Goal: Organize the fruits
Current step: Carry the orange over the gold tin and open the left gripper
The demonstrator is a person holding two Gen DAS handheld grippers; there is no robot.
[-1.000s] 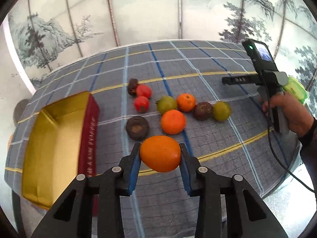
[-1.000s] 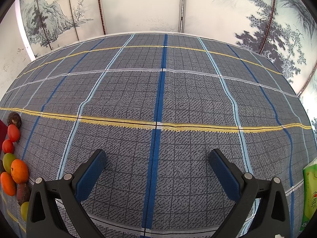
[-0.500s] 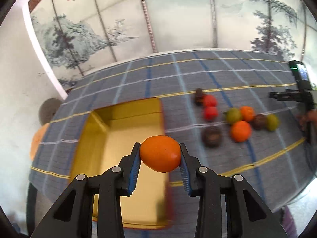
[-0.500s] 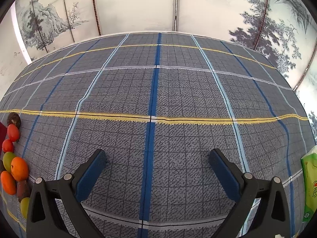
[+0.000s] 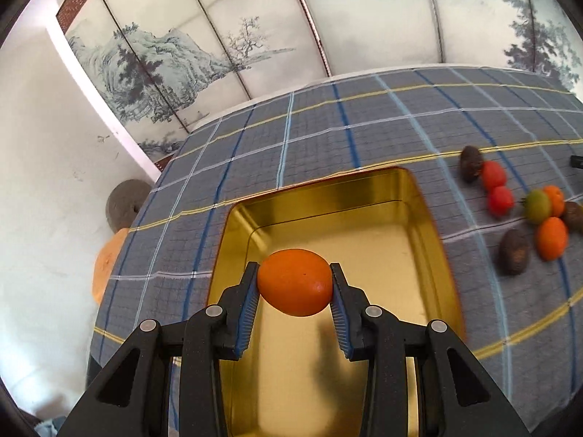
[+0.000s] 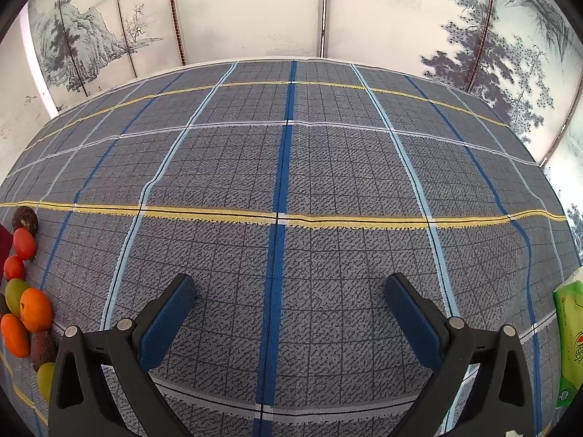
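Left gripper (image 5: 295, 284) clamped on orange (image 5: 295, 281), frame centre, hanging over gold tray (image 5: 430, 225), not set down. Right gripper (image 6: 289, 309) jaws wide, empty, over bare cloth. Remaining fruits (image 5: 524, 215) loose at right edge. Risk: release from this height, round orange bounces or rolls over low tray rim.

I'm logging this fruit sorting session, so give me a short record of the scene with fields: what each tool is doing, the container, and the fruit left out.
left tool: shut on orange, held above the tin
right tool: open, holding nothing, over bare cloth
tin: gold inside, no fruit visible in it
loose fruit: a cluster on the cloth right of the tin, orange, red, green and dark brown
green packet: at the cloth's right edge
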